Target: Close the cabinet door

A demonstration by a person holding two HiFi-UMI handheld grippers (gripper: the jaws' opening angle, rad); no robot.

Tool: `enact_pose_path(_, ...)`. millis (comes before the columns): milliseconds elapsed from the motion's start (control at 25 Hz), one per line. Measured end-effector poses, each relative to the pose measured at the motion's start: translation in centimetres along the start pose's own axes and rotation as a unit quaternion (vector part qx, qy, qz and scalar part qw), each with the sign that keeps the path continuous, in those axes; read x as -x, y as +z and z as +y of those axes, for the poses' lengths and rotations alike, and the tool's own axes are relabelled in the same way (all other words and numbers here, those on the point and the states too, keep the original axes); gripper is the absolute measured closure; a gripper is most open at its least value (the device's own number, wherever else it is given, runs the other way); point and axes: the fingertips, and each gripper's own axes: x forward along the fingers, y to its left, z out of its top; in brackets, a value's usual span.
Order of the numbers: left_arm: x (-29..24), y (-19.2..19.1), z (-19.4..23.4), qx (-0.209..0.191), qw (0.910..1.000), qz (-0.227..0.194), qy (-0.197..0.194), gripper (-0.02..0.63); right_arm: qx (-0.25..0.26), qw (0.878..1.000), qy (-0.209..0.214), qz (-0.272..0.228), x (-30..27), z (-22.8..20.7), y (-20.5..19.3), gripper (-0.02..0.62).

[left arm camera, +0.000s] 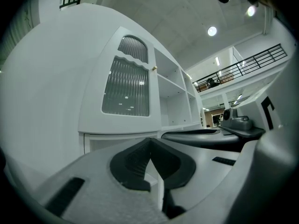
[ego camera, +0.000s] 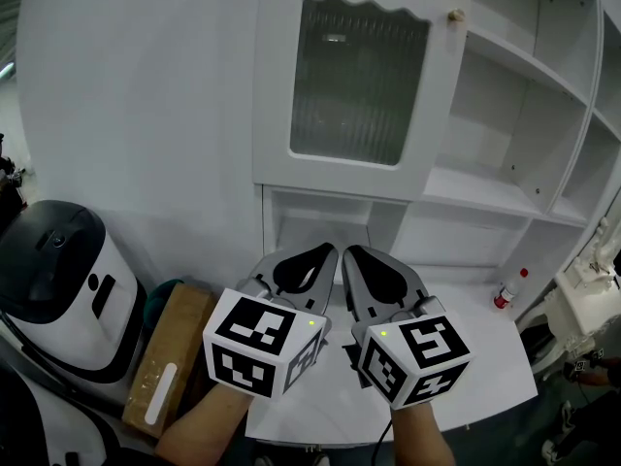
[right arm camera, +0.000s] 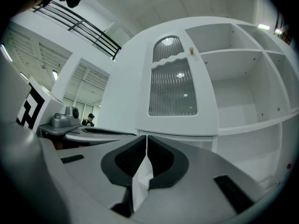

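Nearest, low centre of the head view: left hand-held gripper (ego camera: pixel 328 252) and right hand-held gripper (ego camera: pixel 353 254) side by side, both pointing level toward the cabinet. Left gripper view: jaws drawn narrow, tips meeting, nothing between them. Right gripper view: jaws likewise narrow, only a thin slit at the tips, nothing held.

Under both, a white table (ego camera: pixel 466 357). Lower left, beside the table: a cardboard box (ego camera: pixel 170 352), and further left a black-and-white appliance (ego camera: pixel 58 280). At the table's right edge, a small bottle (ego camera: pixel 508 289) with a red cap, upright.

Beyond the table, upper centre: cabinet door (ego camera: pixel 354 76), white frame, ribbed glass panel, wavy trim along the top. It lies flat across the cabinet's left compartment and looks shut against the front; whether it is fully seated I cannot tell. A small brass knob (ego camera: pixel 456 15) sits at the door's upper right corner. Right of the door, open white shelves (ego camera: pixel 505 115). Neither hand-held gripper touches the door; both are well short of it.
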Motion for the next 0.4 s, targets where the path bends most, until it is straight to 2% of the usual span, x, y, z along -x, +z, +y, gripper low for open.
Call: enact_pose_path(400, -0.22, -0.38, 0.43, 0.0, 1.0, 0.0, 0.002, 0.595, 0.005, 1.0, 0.003, -0.001, -0.54, -0.18, -0.31, 0.571)
